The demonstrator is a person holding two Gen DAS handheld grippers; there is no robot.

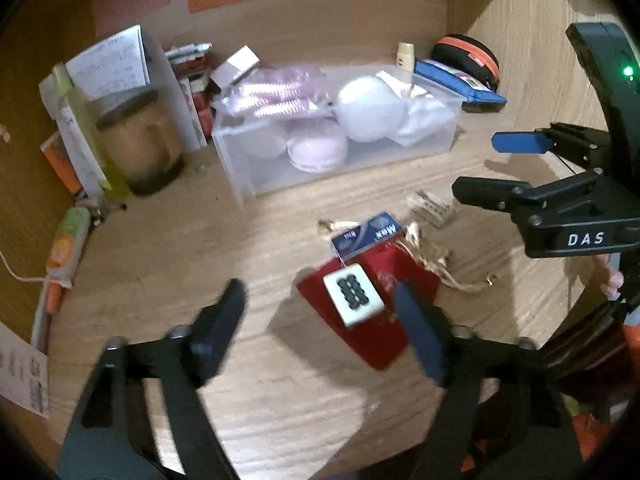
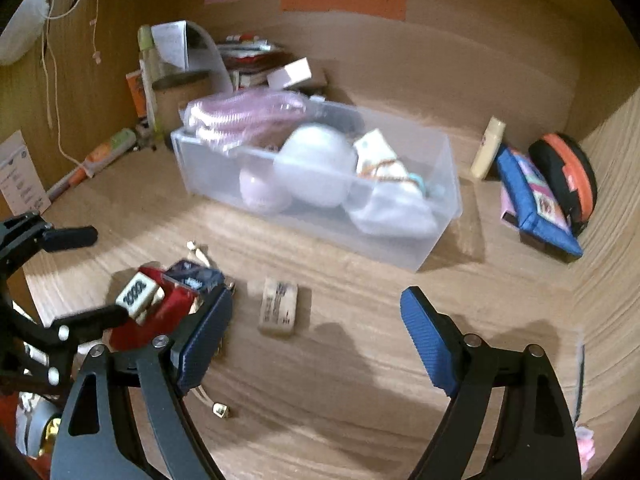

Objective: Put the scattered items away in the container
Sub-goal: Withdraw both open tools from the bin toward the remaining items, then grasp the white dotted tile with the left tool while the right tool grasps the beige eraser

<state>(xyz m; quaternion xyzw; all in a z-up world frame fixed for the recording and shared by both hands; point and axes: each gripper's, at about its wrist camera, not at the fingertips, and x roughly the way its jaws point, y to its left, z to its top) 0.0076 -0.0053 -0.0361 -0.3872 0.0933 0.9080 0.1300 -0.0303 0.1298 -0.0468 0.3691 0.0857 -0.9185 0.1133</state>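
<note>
A clear plastic container (image 1: pixel 336 152) (image 2: pixel 436 200) stands at the back of the wooden desk, holding a white ball, pink round cases and wrapped items. In front of it lie a red pouch (image 1: pixel 376 320) (image 2: pixel 160 316) with a white mahjong tile (image 1: pixel 354 294) (image 2: pixel 138 290) on top, a small blue box (image 1: pixel 366 236) (image 2: pixel 192 274), a gold cord (image 1: pixel 432 260) and a beige eraser (image 1: pixel 432 208) (image 2: pixel 278 312). My left gripper (image 1: pixel 320 312) is open, its jaws on either side of the tile and pouch. My right gripper (image 2: pixel 316 320) is open and empty, just above the eraser.
A brown jar (image 1: pixel 140 144) with papers, books and a tube (image 1: pixel 66 248) crowd the back left. A blue case (image 2: pixel 536 204), an orange-black pouch (image 2: pixel 568 172) and a small bottle (image 2: pixel 488 148) sit at the back right. Wooden walls enclose the desk.
</note>
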